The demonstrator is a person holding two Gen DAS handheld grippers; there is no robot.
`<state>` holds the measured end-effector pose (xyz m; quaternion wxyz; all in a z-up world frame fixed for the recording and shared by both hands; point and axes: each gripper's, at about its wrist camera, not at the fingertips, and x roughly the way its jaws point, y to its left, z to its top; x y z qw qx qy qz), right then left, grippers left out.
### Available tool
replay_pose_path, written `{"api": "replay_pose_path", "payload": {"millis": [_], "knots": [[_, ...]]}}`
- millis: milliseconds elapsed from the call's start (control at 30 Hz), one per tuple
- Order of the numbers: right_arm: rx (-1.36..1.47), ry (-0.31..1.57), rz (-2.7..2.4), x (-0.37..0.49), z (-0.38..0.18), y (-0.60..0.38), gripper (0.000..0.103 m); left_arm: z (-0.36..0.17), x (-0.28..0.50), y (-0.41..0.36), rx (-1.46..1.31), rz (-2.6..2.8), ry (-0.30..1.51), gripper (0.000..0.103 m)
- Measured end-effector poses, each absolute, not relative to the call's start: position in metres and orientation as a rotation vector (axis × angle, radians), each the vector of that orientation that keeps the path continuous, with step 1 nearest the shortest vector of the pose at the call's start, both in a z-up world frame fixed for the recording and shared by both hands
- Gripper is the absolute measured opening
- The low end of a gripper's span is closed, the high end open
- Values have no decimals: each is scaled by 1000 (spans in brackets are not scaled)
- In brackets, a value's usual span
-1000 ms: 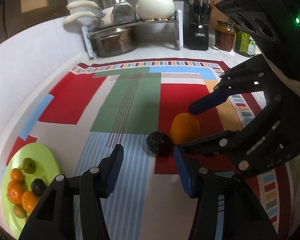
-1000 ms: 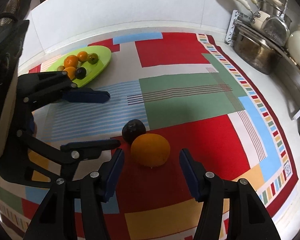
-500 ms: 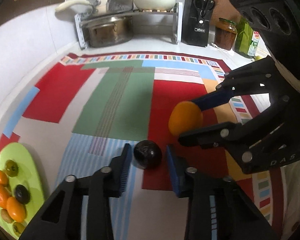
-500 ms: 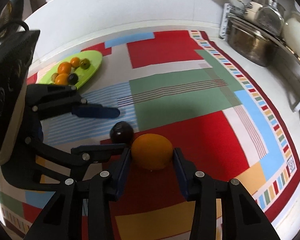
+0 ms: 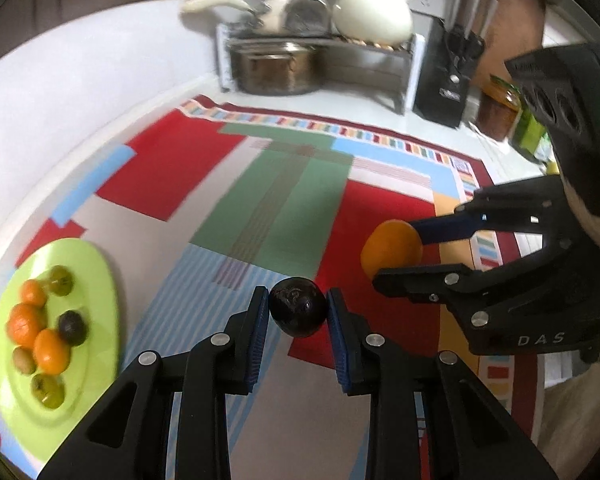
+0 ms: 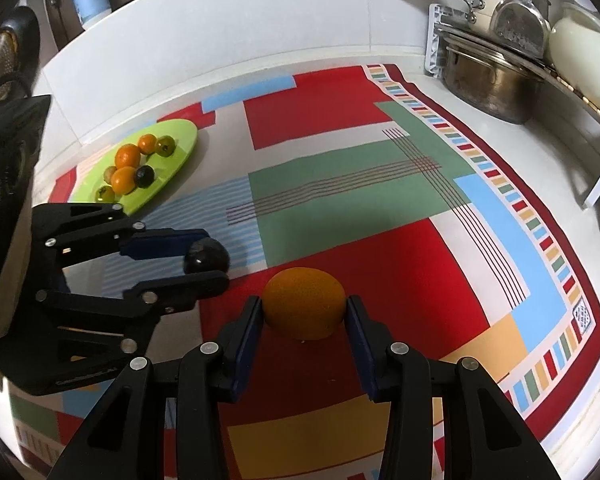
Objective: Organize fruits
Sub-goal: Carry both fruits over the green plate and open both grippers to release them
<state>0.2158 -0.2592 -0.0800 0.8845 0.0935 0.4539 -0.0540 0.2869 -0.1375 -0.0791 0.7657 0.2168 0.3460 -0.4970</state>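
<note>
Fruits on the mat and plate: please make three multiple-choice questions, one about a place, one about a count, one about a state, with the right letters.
1. Where is the green plate relative to the patterned mat?
A. at its far left corner
B. at its centre
C. on the pot rack

2. How many orange-coloured fruits lie on the plate?
A. one
B. three
C. six

3. What does the left gripper do with the dark fruit?
A. hangs open above it
B. is shut on it
C. is far from it

Answers:
1. A, the right wrist view shows the plate at the mat's far left corner.
2. B, three are visible among greenish and dark ones.
3. B, both blue pads press its sides, while the right gripper grips the orange.
</note>
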Motion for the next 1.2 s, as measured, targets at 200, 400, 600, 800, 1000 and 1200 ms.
{"api": "replay_pose_path", "payload": {"millis": [200,400,600,800,1000,1200], "knots": [[190,901,-66,214,-66,-252,43,-58,279,-117,402,-989,728,29],[164,862,-10,215,-51,-241,43,-42,274,-96,327,-891,709,29],[140,834,72,221,-42,-227,43,-30,271,-74,257,-783,699,29],[113,791,144,231,-29,-211,43,-18,272,-49,184,-676,683,29],[110,758,217,245,-17,-195,43,-5,271,-26,135,-585,656,29],[99,721,269,260,-4,-178,43,12,273,-4,107,-491,612,29]]}}
